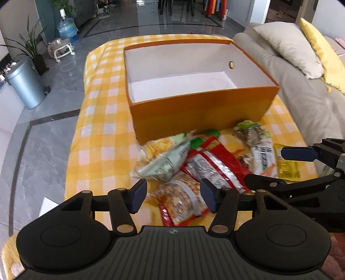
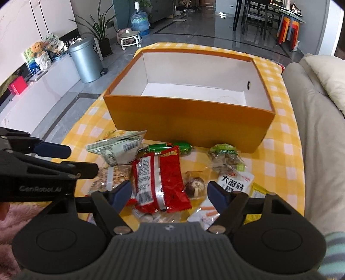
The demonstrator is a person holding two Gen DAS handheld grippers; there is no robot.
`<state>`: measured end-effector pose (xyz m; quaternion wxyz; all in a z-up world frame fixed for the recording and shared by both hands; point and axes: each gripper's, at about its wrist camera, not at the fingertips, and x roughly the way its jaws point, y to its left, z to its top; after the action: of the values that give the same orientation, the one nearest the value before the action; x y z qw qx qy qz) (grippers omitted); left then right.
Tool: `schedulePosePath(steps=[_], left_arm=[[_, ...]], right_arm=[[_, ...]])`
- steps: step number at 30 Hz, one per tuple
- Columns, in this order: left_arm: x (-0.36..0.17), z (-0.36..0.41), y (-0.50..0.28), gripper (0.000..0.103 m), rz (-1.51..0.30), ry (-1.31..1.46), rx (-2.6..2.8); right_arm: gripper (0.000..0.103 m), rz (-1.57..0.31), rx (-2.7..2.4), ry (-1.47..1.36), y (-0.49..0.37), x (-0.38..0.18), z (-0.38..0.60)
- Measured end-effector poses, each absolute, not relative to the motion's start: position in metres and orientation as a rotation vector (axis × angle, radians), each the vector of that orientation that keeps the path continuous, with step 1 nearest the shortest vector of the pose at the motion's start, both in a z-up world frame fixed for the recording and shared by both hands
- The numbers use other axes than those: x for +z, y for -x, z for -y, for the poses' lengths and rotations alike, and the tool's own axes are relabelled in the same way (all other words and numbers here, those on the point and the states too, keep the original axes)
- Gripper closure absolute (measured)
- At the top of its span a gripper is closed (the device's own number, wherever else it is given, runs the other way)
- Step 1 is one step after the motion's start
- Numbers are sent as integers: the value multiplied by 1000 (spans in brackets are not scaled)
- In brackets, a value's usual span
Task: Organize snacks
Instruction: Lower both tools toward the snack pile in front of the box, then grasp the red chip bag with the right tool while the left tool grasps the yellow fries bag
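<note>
An orange box with a white, empty inside stands on the yellow checked cloth. In front of it lies a pile of snack packets. My left gripper hangs open over an orange nut packet, which lies between the pads without being pressed. My right gripper is open over a red packet, with a brown mushroom packet beside its right finger. A pale green packet, a green sausage and a white noodle packet lie around. Each gripper also shows in the other's view: right gripper, left gripper.
The orange box stands close behind the pile. A grey sofa with cushions borders the table on the right. A metal bin, plants and a water bottle stand on the floor to the left.
</note>
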<state>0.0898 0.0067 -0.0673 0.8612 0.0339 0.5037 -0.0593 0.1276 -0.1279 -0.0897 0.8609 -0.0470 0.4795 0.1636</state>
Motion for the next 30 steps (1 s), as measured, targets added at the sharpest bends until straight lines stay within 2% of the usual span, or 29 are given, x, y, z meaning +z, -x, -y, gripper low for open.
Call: schedulePosePath(steps=[8, 20, 30], left_arm=[[-80, -11, -107, 36, -1017, -114, -141], [-107, -8, -141, 27, -1106, -207, -212], [-129, 6, -165, 29, -1217, -260, -210]], right_arm=[[31, -1005, 393, 126, -149, -118, 118], [31, -1104, 459, 167, -172, -150, 100], [32, -1135, 481, 227, -178, -169, 85]])
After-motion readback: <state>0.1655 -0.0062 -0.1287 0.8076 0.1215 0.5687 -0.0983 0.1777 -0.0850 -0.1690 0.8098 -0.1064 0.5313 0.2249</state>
